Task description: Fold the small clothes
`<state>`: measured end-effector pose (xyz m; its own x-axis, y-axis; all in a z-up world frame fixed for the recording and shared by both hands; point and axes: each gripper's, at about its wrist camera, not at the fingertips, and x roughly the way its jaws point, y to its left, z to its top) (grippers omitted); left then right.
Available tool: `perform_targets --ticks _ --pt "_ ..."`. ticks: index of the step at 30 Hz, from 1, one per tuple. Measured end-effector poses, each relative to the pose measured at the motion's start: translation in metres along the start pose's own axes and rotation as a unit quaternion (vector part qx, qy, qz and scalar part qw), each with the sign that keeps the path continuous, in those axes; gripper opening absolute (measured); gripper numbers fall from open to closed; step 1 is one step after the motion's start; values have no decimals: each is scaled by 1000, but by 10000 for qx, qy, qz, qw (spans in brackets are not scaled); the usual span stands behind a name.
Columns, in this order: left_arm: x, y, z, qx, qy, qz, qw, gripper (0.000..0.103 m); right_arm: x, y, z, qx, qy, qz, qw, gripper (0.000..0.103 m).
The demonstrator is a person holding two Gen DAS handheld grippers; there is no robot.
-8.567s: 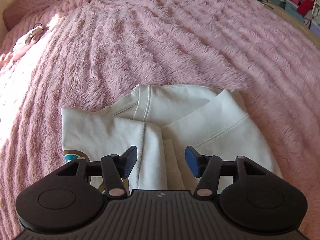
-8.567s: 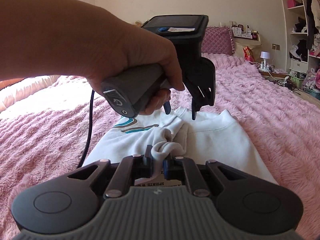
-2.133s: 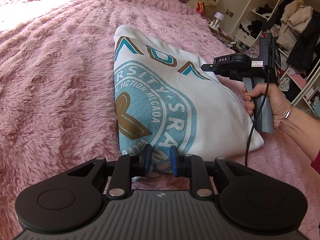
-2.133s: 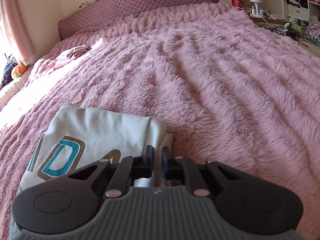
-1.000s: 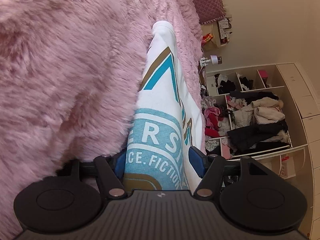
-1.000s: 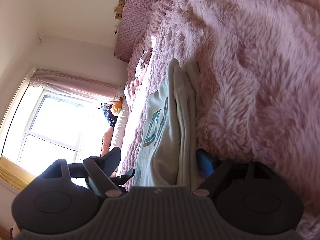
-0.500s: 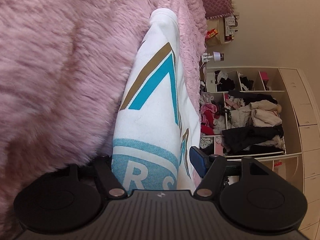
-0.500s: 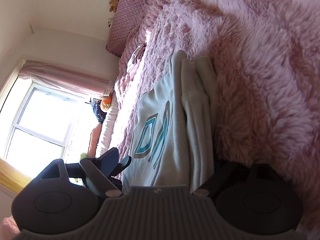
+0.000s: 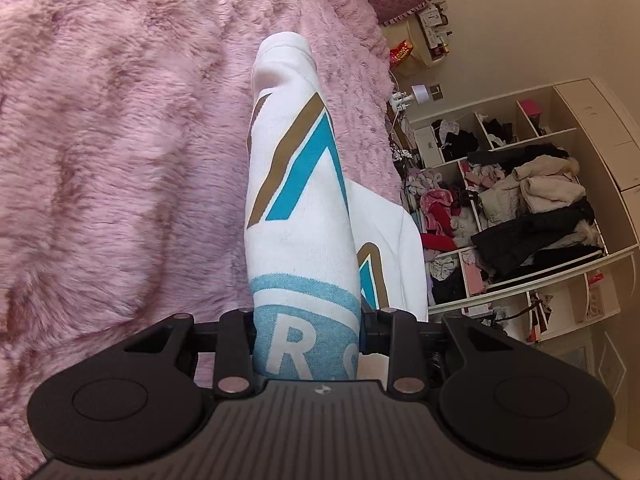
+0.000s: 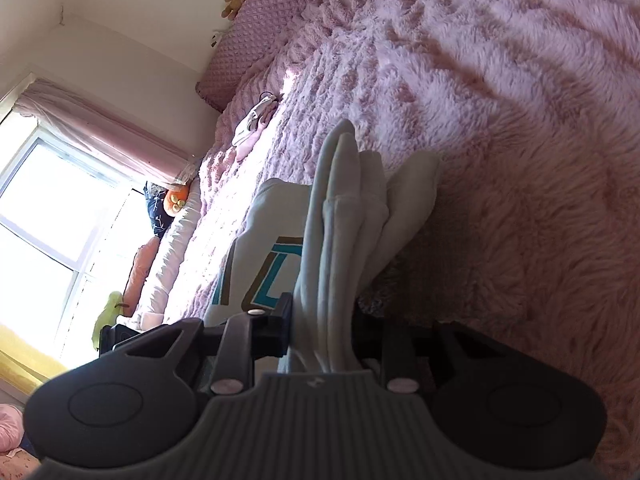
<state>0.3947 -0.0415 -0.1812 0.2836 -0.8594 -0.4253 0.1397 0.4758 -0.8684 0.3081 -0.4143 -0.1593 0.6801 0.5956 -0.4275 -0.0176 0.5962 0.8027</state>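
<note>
At lower centre of each view, the left tool (image 9: 307, 330) and the right tool (image 10: 322, 330) each clench the folded white sweatshirt (image 9: 298, 216), which stands on edge against the pink bed (image 9: 120, 140) filling the frames' sides

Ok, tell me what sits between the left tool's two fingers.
The folded white sweatshirt, its printed edge filling the gap of the left tool, seen in the left wrist view.

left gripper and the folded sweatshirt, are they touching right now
Touching. In the left wrist view the left gripper has both fingers pressed against the sides of the folded sweatshirt, with no gap showing.
</note>
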Motion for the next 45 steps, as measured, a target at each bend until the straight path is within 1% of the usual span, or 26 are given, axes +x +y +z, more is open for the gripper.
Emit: perform_targets --ticks 2,6,9,11,13,15,18,22,26,28,31,32,33,35,37,39,41,42,44,45 --pt "-20 -11 0 83 -103 -32 9999 36 -5 24 0 -226 -10 48 9997 23" --pt "-71 -30 -4 294 -365 -74 9989 36 -11 65 -5 -373 -5 361 9987 23" --pt "-113 -44 -13 380 -537 6 9978 36 -10 98 -15 -423 43 634 9971 23" --pt "-140 -49 -24 417 -638 110 9970 36 -6 120 -26 -500 159 760 9957 23" --pt "-159 -55 -33 407 -708 205 9965 36 -2 137 -39 -576 286 854 9943 23" --pt "-176 -52 -43 374 -742 292 9961 36 2 153 -54 -684 429 901 9927 23" --pt "-193 -37 -56 276 -779 339 9960 36 10 165 -80 -713 627 925 9912 23" --pt "-196 0 -66 53 -761 333 9965 36 23 164 -110 -838 704 656 9918 23" --pt "-180 49 -69 -112 -675 427 9967 36 50 137 -133 -775 857 98 9933 22" --pt "-168 77 -70 -234 -631 486 9965 36 62 120 -144 -855 868 -156 9924 22" --pt "-164 107 -68 -435 -745 614 9944 37 78 95 -148 -818 775 -352 9930 22" --pt "-166 118 -68 -545 -737 494 9946 38 84 87 -147 -824 734 -421 9930 24" --pt "-168 124 -67 -574 -749 411 9947 39 87 82 -147 -853 720 -408 9929 28" --pt "-176 128 -67 -578 -715 359 9951 44 88 79 -147 -1022 675 -480 9913 37" --pt "-188 122 -67 -468 -726 487 9951 46 82 81 -148 -1202 648 -552 9891 38" --pt "-211 114 -71 -260 -860 766 9930 46 68 87 -149 -1332 488 -581 9882 38" --pt "-244 98 -85 -50 -1168 1153 9864 47 41 95 -153 -1416 279 -521 9882 38" --pt "-258 89 -96 74 -1303 1183 9844 47 25 100 -160 -1459 231 -474 9879 38" --pt "-272 73 -119 281 -1429 1140 9827 47 1 107 -174 -1601 174 -471 9858 38" --pt "-277 63 -136 393 -1461 1112 9822 47 -15 111 -188 -1712 101 -479 9840 38"
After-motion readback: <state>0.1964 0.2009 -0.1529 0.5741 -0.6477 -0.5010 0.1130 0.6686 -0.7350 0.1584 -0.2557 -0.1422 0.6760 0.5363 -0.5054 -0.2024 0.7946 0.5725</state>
